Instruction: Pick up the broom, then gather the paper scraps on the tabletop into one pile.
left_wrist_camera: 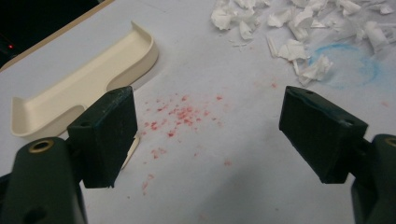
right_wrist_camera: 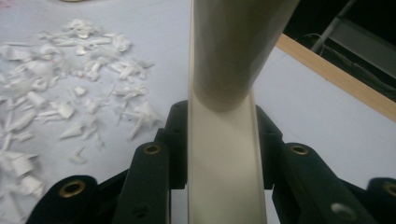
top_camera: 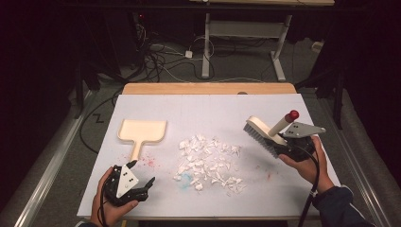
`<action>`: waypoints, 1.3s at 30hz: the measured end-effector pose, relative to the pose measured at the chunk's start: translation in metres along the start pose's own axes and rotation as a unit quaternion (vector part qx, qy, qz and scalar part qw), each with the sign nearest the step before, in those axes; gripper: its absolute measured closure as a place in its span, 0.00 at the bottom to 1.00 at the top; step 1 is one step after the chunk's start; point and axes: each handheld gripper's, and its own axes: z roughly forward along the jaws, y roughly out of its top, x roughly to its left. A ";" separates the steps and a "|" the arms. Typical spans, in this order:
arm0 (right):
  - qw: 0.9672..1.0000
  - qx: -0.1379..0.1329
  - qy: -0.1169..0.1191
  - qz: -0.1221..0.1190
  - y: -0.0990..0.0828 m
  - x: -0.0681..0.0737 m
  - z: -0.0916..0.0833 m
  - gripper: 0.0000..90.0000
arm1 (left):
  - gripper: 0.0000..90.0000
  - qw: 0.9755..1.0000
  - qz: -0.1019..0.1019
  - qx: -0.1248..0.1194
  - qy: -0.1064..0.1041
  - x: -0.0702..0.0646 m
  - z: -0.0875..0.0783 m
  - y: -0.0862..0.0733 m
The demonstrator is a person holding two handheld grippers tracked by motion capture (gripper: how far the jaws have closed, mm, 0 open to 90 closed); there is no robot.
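A cream dustpan lies flat at the left of the white board, its handle toward me. My left gripper hovers just past the handle's end, open, with bare board between its pads; the dustpan lies beside the left pad of this gripper. A pile of torn white paper scraps covers the middle. At the right, my right gripper is shut on a cream brush with grey bristles and a red-tipped handle, held above the board.
Red speckles stain the board near the dustpan handle, and a faint blue ring marks it by the scraps. The wooden table edge runs along the far side. Beyond it stand desk legs and cables on the floor.
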 end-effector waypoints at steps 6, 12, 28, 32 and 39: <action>0.999 0.027 -0.033 0.000 -0.001 -0.005 0.028 0.76 | 0.21 1.000 0.000 0.003 0.003 0.002 0.003 -0.001; 0.996 0.055 -0.066 -0.015 0.006 0.007 0.059 0.76 | 0.21 1.000 0.002 0.008 0.004 0.005 0.007 0.000; 0.997 0.035 0.010 -0.061 0.026 0.072 0.096 0.76 | 0.21 0.999 0.026 0.019 -0.001 0.002 0.010 -0.001; 0.996 0.033 0.042 -0.073 0.028 0.083 0.089 0.76 | 0.21 1.000 0.028 0.013 0.000 0.001 0.007 0.000; 0.990 0.023 0.106 -0.088 0.029 0.107 0.068 0.76 | 0.21 0.999 0.028 0.016 -0.006 0.000 0.009 0.000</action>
